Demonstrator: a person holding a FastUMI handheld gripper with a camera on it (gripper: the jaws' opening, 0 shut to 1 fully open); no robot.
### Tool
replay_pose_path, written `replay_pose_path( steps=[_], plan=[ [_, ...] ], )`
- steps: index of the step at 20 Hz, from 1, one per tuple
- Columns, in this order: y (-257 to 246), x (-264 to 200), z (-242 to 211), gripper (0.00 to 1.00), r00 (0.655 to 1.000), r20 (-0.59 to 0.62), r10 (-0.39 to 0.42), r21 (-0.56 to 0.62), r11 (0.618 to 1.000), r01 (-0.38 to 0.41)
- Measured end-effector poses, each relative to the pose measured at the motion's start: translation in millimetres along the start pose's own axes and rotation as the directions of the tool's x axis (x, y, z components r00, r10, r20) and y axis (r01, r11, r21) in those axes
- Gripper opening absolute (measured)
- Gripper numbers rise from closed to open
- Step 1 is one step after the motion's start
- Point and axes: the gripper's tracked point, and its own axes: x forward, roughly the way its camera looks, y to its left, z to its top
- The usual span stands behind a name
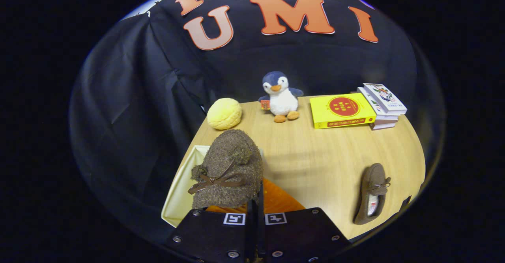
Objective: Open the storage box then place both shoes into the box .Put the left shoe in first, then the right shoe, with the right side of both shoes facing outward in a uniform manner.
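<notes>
Hand-held gripper [255, 200] clamping brown shoe [229, 168], above box [177, 188]

You are looking across a light wooden table [315, 156] with a pale, even grain, its far edge meeting the booth's wall [130, 97], a black cloth that hangs in soft folds and creases on your left side. Along that far edge you have a round yellow bun-shaped cushion [224, 114] near the corner, then a plush penguin [279, 96] sitting upright just beside it, then a yellow book [341, 110] lying flat, touching a small stack of books [382, 105] further along. Light falls from above, leaving a faint shadow on the tabletop's middle and a pale strip of brightness above the cloth's upper corner.
</notes>
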Motion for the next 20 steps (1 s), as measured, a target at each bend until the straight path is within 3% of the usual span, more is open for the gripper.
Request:
replay_pose_path(
  steps=[9, 17, 20],
  plan=[
    [58.5, 84.8, -54.9, 0.04, 0.979, -0.199, -0.039, -0.044, 0.999, 0.031],
    [66.6, 137.3, -105.4, 0.04, 0.916, -0.38, -0.128, -0.004, 0.991, 0.136],
    [78.5, 139.3, -121.9, 0.11, 0.895, -0.441, -0.07, 0.039, 0.995, 0.097]
  ],
)
